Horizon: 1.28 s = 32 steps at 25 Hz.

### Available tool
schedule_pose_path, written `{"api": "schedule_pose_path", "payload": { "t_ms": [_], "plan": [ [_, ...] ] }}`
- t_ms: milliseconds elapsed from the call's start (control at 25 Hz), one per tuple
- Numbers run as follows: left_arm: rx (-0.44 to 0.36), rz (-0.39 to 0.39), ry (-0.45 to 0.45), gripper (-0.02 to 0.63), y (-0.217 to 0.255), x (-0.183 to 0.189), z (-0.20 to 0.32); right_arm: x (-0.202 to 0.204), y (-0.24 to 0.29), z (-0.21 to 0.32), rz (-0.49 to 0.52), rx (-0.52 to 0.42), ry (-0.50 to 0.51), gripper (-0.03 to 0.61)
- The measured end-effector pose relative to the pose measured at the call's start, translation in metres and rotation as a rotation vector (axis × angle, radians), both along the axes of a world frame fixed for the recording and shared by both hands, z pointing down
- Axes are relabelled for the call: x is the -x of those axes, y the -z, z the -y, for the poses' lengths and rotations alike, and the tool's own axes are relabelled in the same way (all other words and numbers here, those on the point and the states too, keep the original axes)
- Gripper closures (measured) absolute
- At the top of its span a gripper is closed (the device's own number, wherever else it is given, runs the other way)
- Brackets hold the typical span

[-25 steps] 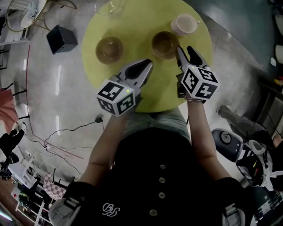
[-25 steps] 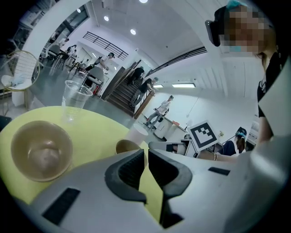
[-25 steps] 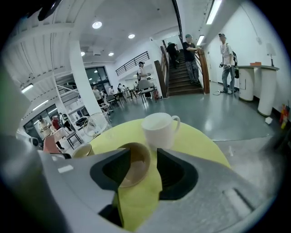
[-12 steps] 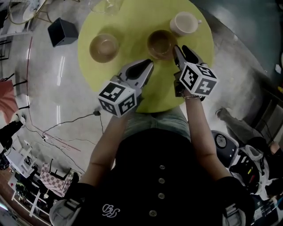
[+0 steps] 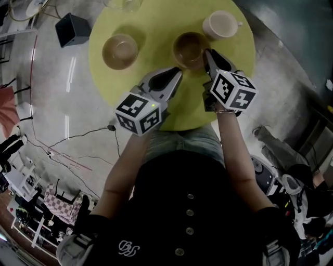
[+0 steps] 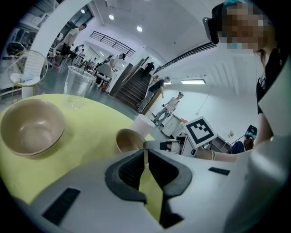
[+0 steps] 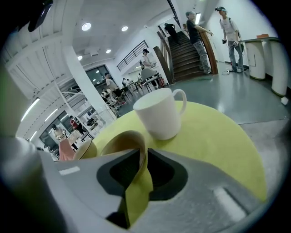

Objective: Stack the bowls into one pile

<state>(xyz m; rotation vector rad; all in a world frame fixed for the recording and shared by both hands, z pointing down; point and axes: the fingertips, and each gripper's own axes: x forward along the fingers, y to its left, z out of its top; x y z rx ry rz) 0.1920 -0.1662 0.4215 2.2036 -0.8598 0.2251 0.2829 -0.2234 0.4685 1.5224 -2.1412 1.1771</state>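
Two tan bowls stand on the round yellow table (image 5: pixel 156 26). The left bowl (image 5: pixel 120 51) (image 6: pixel 32 127) stands free. The right bowl (image 5: pixel 187 48) (image 7: pixel 120 141) (image 6: pixel 127 139) has its near right rim between the jaws of my right gripper (image 5: pixel 207 54) (image 7: pixel 143 152). Those jaws are closing and the pads lie against the rim on both sides. My left gripper (image 5: pixel 175 74) (image 6: pixel 145 152) hovers over the table just short of that bowl, to its near left, tips together and holding nothing.
A white mug (image 5: pixel 221 24) (image 7: pixel 159 113) stands just beyond the right bowl, to the right of it. A clear glass (image 5: pixel 125 4) (image 6: pixel 77 84) is at the table's far edge. A black box (image 5: pixel 73 29) sits on the floor to the left.
The right gripper's jaws have narrowed from wide apart to pinching the right bowl's rim. The left gripper has hardly shifted.
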Motion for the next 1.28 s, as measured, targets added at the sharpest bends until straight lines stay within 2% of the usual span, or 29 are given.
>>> {"api": "schedule_pose_path", "payload": {
  "t_ms": [360,560,800,1280],
  "plan": [
    [0.005,0.002,0.016,0.577,-0.015,0.002,0.007,0.004,-0.012,0.012,-0.005,-0.011,0.005,0.56],
    [-0.001,-0.009,0.03,0.577,-0.002,0.004,0.009,0.003,0.0,0.013,-0.018,-0.02,0.012,0.561],
    [-0.015,-0.012,0.056,0.577,0.0,0.028,0.01,0.019,0.001,0.013,0.038,-0.015,-0.002,0.561],
    [-0.062,-0.025,0.028,0.577,0.023,0.052,-0.002,0.042,0.041,0.01,0.036,-0.078,-0.021,0.561]
  ]
}}
